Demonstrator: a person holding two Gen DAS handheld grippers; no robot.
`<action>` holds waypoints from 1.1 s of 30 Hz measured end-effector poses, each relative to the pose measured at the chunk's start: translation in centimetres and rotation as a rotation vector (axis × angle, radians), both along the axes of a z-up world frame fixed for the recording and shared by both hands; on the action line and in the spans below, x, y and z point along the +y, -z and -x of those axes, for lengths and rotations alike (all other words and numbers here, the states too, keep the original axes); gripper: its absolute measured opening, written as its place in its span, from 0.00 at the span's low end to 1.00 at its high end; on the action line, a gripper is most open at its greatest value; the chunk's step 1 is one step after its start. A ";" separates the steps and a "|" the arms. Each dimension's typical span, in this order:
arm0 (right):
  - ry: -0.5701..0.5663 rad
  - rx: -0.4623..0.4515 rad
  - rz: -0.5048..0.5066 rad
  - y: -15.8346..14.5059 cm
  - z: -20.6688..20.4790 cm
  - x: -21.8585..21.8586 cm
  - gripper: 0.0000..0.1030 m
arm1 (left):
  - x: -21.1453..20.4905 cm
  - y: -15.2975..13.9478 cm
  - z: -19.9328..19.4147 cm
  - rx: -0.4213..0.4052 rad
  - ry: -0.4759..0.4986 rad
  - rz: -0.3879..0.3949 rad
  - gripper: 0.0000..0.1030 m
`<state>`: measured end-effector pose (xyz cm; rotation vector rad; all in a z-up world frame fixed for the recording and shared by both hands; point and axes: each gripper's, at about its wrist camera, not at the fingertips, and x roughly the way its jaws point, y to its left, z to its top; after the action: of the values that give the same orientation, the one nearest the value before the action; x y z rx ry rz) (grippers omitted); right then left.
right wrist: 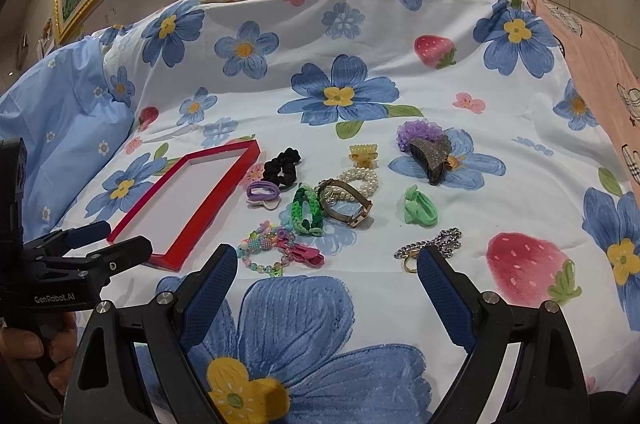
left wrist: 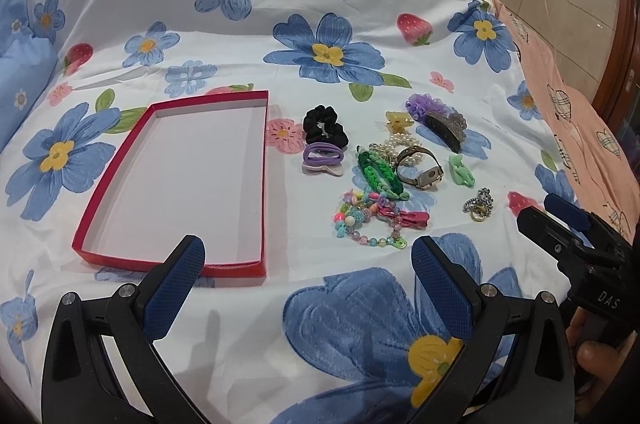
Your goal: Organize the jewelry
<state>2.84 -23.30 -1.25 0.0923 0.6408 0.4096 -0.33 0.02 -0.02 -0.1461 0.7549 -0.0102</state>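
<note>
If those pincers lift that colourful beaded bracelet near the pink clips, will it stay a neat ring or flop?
The beaded bracelet would probably flop: it lies in a loose, irregular loop on the bedsheet. Its small rounded beads look smooth, so it might slip. It touches the pink clips and may drag them.

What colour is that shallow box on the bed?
The box is red outside, plain white inside; the left wrist view shows it best.

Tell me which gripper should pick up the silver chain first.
Right. The silver chain lies just ahead of the open right gripper, beside its right fingertip. The left gripper, also open, sits nearer the empty red tray, with the chain off to its right.
</note>
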 end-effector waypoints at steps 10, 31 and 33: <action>-0.014 0.012 -0.010 -0.6 -2.5 0.1 0.90 | 0.7 -0.5 -2.7 0.022 0.011 0.009 1.00; -0.068 0.156 -0.093 0.1 -15.8 0.9 0.82 | 1.5 0.3 -17.1 0.126 0.092 0.063 1.00; -0.064 0.174 -0.071 0.5 -17.4 1.3 0.77 | 1.2 0.9 -18.5 0.148 0.098 0.049 0.98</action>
<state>20.22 -22.02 -1.76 0.1766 0.8022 0.4896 18.16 1.21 -0.96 -0.1575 0.9097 -0.1122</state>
